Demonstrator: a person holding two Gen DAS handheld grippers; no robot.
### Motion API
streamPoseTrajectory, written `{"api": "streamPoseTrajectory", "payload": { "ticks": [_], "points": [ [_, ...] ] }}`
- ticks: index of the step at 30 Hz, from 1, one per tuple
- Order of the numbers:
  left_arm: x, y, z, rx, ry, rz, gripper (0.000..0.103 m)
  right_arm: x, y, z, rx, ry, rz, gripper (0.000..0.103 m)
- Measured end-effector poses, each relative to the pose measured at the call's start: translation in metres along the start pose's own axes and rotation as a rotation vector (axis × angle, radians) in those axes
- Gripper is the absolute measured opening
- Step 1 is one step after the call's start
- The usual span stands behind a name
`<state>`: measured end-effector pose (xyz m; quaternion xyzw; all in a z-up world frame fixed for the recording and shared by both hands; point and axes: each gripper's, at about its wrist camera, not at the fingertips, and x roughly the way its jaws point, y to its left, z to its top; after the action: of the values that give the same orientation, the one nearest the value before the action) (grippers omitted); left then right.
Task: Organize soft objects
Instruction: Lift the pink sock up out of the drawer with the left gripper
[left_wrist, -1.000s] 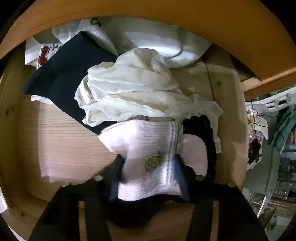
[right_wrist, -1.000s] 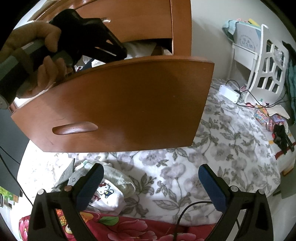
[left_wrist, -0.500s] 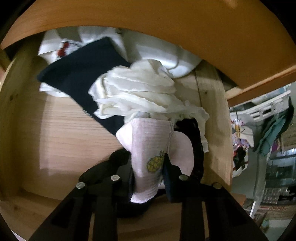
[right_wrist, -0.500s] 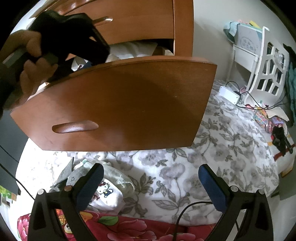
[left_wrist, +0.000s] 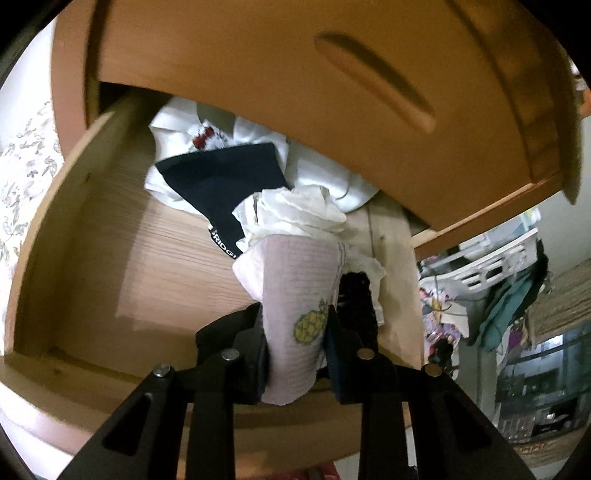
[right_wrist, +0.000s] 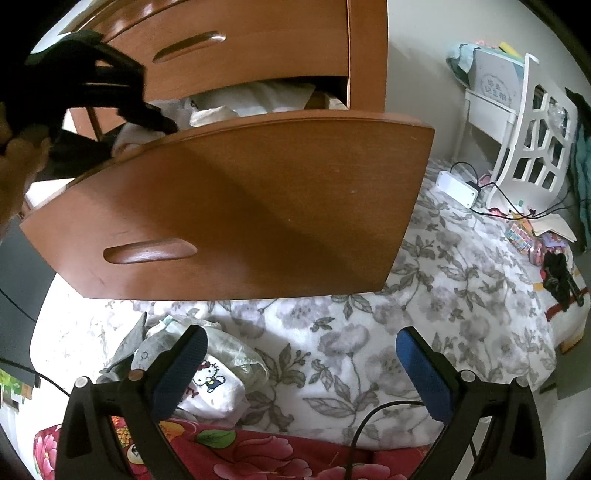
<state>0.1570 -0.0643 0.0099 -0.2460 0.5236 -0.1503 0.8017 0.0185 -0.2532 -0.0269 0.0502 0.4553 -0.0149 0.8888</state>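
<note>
The left gripper (left_wrist: 295, 339) is clenched on a pale pink sock (left_wrist: 295, 295) (pineapple print) above the open wooden drawer (left_wrist: 110, 258). Beyond lie a cream cloth (left_wrist: 299, 214) and a navy garment (left_wrist: 229, 177). The right gripper (right_wrist: 299, 365) hangs released over the floral bedspread (right_wrist: 424, 295), holding nothing.

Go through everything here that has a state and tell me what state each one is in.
Left gripper: shut on pink sock.
Right gripper: open, empty.
Lower drawer: pulled open, clothes inside.
Upper drawer: closed.
Cream cloth: crumpled.
</note>
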Motion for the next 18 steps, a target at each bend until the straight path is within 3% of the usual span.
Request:
{"api": "streamPoseTrajectory", "payload": {
  "ticks": [18],
  "points": [
    [-0.082,0.021,-0.039,-0.003,-0.192,-0.087,0.028,0.001,0.010,-0.002,-0.052,0.007,-0.034,0.103]
  ]
}}
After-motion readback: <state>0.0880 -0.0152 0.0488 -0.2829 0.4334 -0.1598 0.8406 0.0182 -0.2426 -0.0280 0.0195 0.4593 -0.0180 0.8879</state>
